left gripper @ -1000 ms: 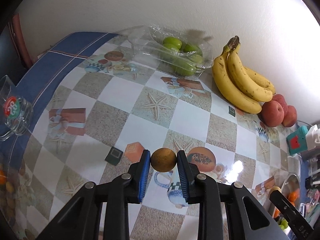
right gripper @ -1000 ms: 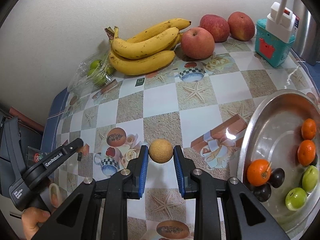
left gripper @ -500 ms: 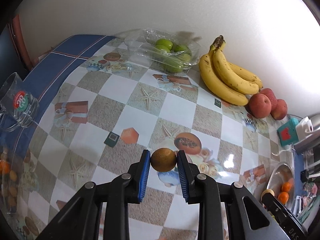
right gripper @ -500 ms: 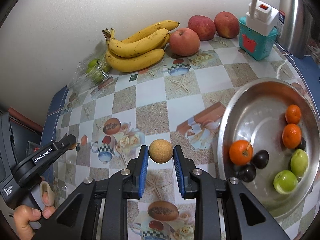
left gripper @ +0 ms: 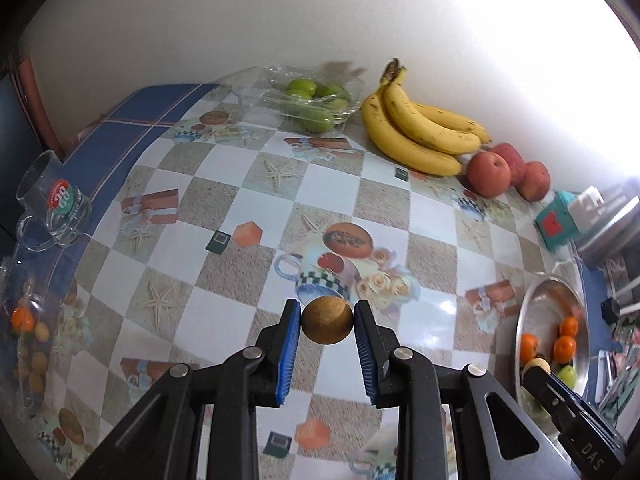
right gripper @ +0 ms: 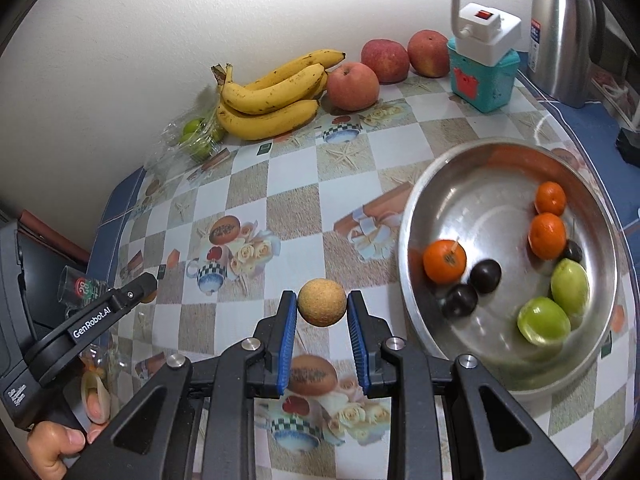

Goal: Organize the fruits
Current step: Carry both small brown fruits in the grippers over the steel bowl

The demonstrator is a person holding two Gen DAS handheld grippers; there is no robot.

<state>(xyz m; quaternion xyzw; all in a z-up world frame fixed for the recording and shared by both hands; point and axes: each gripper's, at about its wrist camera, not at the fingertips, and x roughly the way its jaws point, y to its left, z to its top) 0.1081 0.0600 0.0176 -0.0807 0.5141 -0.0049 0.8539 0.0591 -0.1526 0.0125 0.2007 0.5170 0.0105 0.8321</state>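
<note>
My left gripper [left gripper: 327,314] is shut on a small brown round fruit [left gripper: 327,322], held above the patterned tablecloth. My right gripper [right gripper: 322,302] is shut on a paler tan round fruit [right gripper: 322,308], just left of a steel bowl [right gripper: 412,216]. In the bowl lie three oranges [right gripper: 444,261], dark plums [right gripper: 485,276] and green fruits [right gripper: 543,321]. In the left wrist view the bowl [left gripper: 522,320] sits at the far right, with the right gripper's arm [left gripper: 560,404] in front of it. The left gripper's body [right gripper: 108,310] and a hand [right gripper: 56,452] show at the lower left of the right wrist view.
Along the wall lie bananas [right gripper: 268,100], three red apples [right gripper: 353,86] and a clear tray of green fruit [left gripper: 312,100]. A teal box with a white plug [right gripper: 480,72] and a steel flask [right gripper: 564,32] stand back right. A glass mug [left gripper: 56,204] and a fruit bag [left gripper: 28,340] are at the left.
Both grippers have risen and moved toward the bowl side with their fruits still gripped. The bowl has come further into both views, and the wall-side fruit looks farther off.
</note>
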